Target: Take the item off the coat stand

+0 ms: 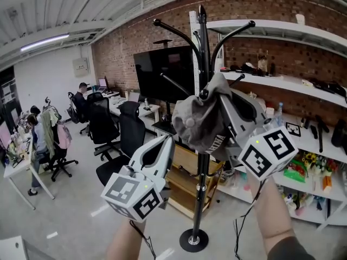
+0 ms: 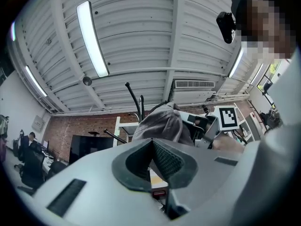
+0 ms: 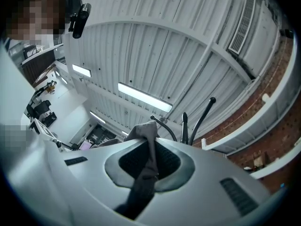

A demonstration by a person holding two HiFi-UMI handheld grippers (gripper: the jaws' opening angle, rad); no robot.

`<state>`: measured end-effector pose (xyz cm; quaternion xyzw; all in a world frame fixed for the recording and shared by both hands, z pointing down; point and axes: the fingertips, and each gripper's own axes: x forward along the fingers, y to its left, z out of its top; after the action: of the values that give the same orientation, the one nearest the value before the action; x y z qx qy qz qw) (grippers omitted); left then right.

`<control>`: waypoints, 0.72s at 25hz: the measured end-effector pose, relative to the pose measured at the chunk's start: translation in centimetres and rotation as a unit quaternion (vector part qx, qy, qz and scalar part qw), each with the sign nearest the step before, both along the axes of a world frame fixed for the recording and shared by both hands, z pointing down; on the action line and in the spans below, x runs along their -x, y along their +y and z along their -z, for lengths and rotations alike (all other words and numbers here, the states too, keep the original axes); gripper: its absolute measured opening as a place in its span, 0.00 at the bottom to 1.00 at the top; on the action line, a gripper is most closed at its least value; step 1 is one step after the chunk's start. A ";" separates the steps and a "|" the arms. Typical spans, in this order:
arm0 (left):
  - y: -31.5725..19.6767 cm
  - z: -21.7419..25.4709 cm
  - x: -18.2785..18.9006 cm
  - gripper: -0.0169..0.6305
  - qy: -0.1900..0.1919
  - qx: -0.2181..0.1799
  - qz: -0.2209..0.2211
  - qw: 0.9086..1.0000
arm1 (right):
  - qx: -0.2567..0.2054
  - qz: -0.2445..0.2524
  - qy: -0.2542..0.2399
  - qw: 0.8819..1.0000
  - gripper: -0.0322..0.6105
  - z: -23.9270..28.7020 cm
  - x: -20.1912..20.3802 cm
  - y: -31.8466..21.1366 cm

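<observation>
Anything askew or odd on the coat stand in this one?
The grey cap hangs bunched and lopsided on the stand, because the right gripper pinches its fabric. Nothing else stands out.

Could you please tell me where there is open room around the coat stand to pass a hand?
Bare floor lies open left of the coat stand, between its base and the office chairs. Right of the pole is crowded: shelves stand close by, and the right gripper grips the cap under the hooks.

Your right claw [image 3: 151, 145] is matt, smooth plastic with rough, ribbed pads [image 3: 168, 160]; the cap [image 1: 198, 118] is soft cloth, the coat stand [image 1: 203, 42] glossy metal.
</observation>
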<state>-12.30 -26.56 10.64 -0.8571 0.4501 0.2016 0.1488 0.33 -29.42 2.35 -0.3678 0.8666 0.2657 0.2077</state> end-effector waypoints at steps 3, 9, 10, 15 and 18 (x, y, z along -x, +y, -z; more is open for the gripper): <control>0.4 0.4 0.1 0.04 0.002 -0.004 -0.002 1.000 | -0.005 0.007 -0.005 1.000 0.11 0.4 0.1 0.7; 1.2 0.1 0.2 0.04 0.002 -0.007 -0.005 1.000 | -0.028 0.020 -0.006 0.999 0.11 0.4 0.4 3.0; 1.4 0.0 0.2 0.04 0.002 -0.007 -0.005 1.000 | -0.033 0.020 -0.003 0.999 0.11 0.5 0.5 3.4; 2.0 0.2 -0.1 0.04 0.005 -0.004 -0.005 1.000 | -0.038 0.054 -0.001 0.998 0.11 0.7 1.0 5.4; 2.6 -0.5 0.5 0.04 0.009 0.006 0.001 1.000 | -0.028 0.072 0.001 0.997 0.11 0.0 1.8 6.0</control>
<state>-12.79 -23.94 11.16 -0.8557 0.4535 0.2064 0.1401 -1.51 -23.42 2.38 -0.2980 0.8832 0.2751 0.2356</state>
